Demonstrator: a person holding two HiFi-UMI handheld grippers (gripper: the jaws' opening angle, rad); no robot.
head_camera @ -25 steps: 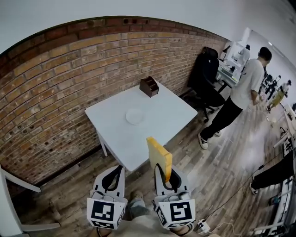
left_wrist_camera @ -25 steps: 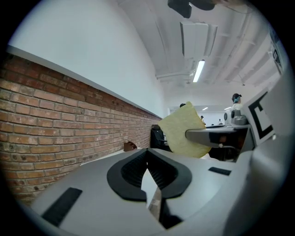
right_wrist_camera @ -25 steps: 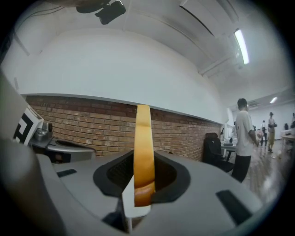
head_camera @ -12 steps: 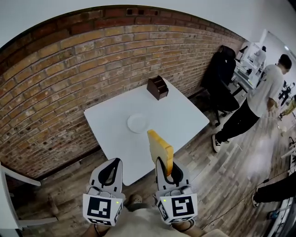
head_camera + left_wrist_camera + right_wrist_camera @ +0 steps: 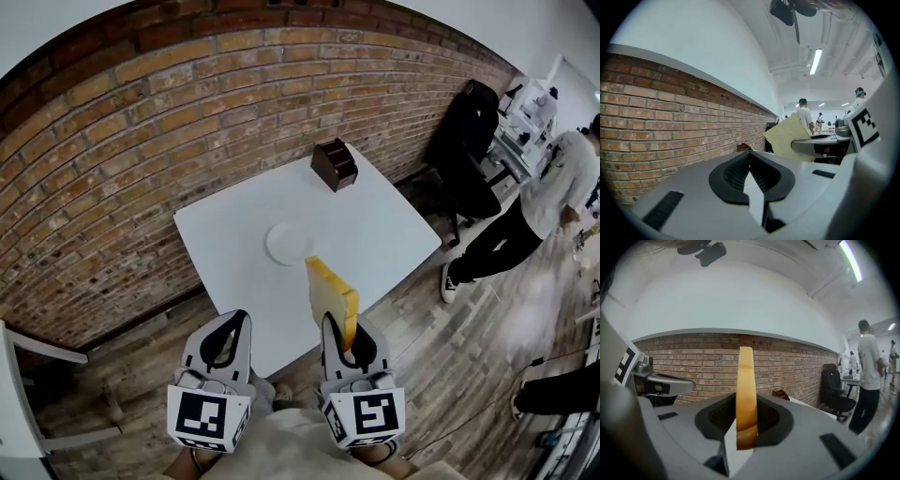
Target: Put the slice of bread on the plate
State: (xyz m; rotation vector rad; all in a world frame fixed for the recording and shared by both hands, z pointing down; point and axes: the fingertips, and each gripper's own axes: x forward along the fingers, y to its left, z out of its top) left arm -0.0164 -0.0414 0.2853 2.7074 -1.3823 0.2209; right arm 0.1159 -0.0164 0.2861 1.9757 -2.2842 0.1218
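At table's (image 5: 375, 246) near edge — right gripper (image 5: 339, 330) pinches bread slice (image 5: 333, 295) upright; plate (image 5: 289, 243) bare farther on; left gripper (image 5: 232, 323) jaws pressed together, w/ nothing.

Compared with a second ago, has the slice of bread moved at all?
Yes. Held upright in the right gripper, the slice of bread has moved forward over the white table, closer to the plate.
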